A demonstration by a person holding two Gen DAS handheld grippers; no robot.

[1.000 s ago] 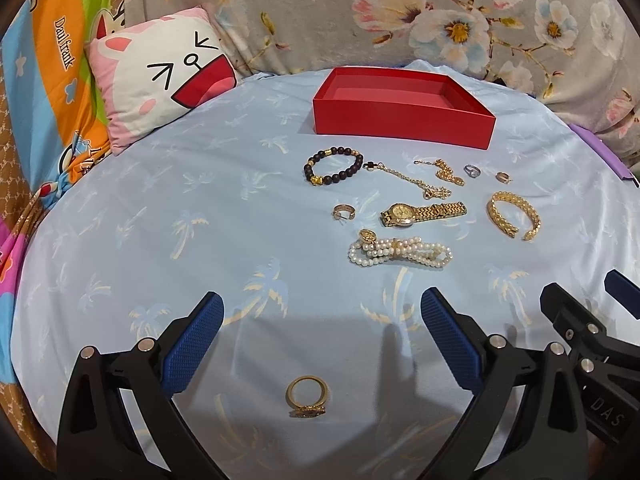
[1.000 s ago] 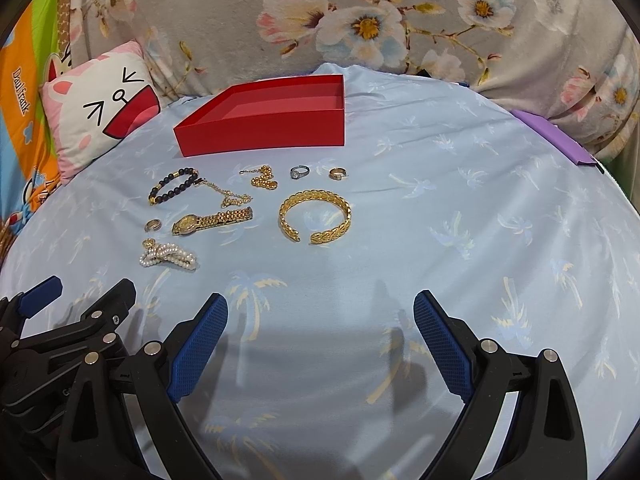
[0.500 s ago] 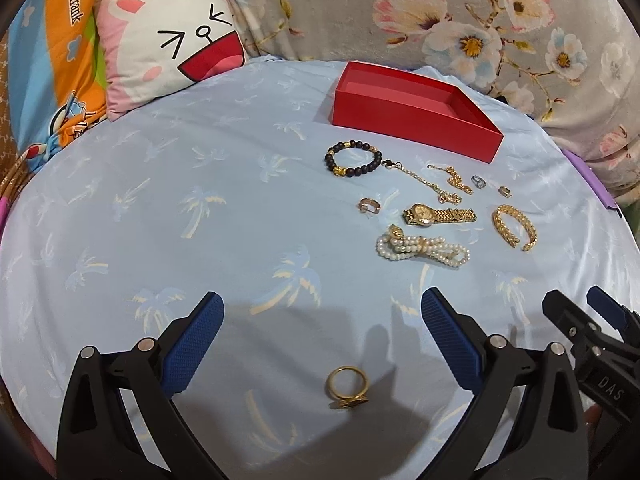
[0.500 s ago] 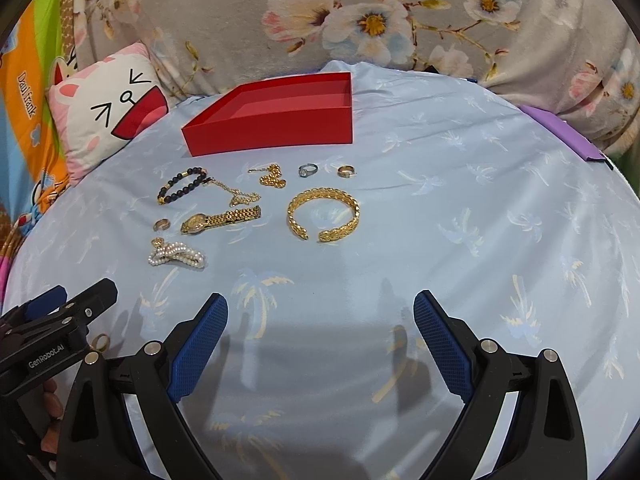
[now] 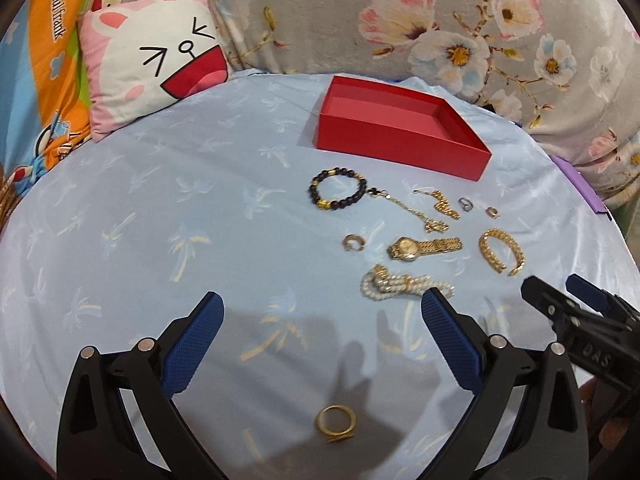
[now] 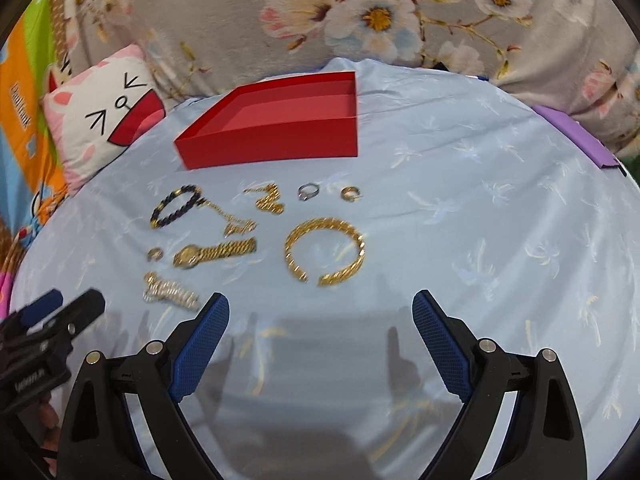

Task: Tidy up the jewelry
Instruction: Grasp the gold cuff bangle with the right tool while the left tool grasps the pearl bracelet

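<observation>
An empty red box (image 5: 400, 128) (image 6: 272, 128) stands at the back of the blue cloth. In front of it lie a dark bead bracelet (image 5: 338, 194), a gold chain (image 5: 416, 212), a gold watch (image 5: 424, 247) (image 6: 214, 254), a pearl bracelet (image 5: 400, 284) (image 6: 170, 292), a gold cuff (image 5: 502, 250) (image 6: 324, 250) and small rings (image 5: 466, 203). A gold ring (image 5: 336, 429) lies between the fingers of my left gripper (image 5: 324, 332), which is open. My right gripper (image 6: 320, 332) is open and empty, just short of the gold cuff.
A pink cartoon pillow (image 5: 156, 68) leans at the back left. A floral cloth (image 5: 440, 20) hangs behind the box. A purple edge (image 6: 576, 140) shows at the right of the cloth. The right gripper's side (image 5: 580, 328) shows in the left wrist view.
Both grippers have moved forward toward the jewelry. The gold ring stays between the left fingers. The right gripper has come closer to the gold cuff. Both stay open.
</observation>
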